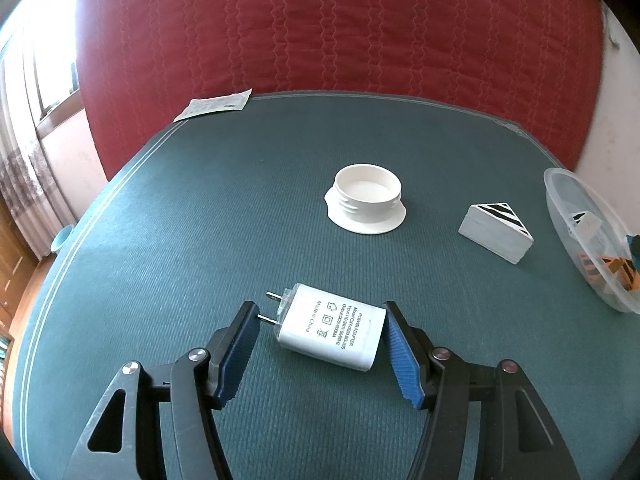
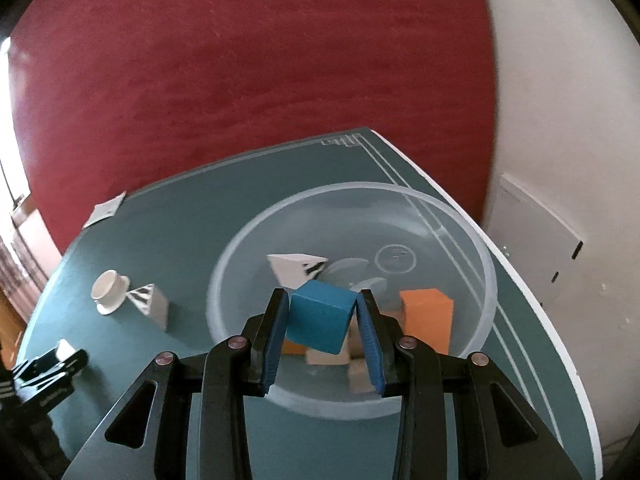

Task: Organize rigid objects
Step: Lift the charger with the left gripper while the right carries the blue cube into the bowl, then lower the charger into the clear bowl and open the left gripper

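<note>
On a dark green table mat (image 1: 160, 240), nearest the left wrist camera, the left gripper (image 1: 320, 320) stands partly open around a white power adapter (image 1: 332, 330) that lies flat on the mat. Its metal prongs point toward the left blue pad, and the right pad sits just beside the adapter's far end; whether either pad presses on it cannot be told. Farther back stands a white threaded cap (image 1: 366, 202), open side up. To its right lies a white wedge block (image 1: 496, 232) with a black-striped top. A clear plastic bowl (image 1: 560, 196) sits at the right edge, with blocks inside.

In the right wrist view, the right gripper (image 2: 322, 300) is clamped on a blue cube (image 2: 320, 320), held above the bowl (image 2: 490, 280). Inside the bowl lie an orange block (image 2: 428, 318), pale wooden blocks and a white striped wedge (image 2: 290, 268). Beyond the table hangs a red quilted cover (image 1: 340, 28).
</note>
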A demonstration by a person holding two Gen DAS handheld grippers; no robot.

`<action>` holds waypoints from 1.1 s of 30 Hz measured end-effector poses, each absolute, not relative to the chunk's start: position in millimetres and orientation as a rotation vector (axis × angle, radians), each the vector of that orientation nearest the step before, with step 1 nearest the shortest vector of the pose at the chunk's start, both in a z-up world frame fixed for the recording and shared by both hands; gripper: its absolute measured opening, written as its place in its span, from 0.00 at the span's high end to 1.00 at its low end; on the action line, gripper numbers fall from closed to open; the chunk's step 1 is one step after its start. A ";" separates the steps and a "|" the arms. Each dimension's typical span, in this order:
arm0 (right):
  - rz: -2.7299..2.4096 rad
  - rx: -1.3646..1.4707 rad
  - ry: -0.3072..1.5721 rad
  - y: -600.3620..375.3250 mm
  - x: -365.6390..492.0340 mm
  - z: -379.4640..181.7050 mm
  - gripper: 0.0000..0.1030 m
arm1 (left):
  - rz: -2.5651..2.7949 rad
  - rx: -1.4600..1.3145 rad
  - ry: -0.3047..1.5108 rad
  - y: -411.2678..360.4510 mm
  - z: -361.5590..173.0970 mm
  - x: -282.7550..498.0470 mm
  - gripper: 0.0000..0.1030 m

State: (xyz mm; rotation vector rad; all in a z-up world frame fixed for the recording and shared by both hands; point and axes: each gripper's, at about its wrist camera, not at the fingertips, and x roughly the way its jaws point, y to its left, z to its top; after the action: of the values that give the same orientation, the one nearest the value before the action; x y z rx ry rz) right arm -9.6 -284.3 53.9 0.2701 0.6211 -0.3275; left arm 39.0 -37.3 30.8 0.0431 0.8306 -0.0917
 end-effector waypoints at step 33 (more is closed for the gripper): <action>-0.462 0.255 0.530 -321.4 -75.3 43.1 0.45 | -0.247 0.145 0.805 -101.7 47.8 26.9 0.37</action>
State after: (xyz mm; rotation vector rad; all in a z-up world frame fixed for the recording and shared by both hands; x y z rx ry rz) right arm -75.3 -321.4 43.1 0.2548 0.5296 -0.4618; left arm 26.9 -101.7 47.8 0.1454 0.8051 -0.2472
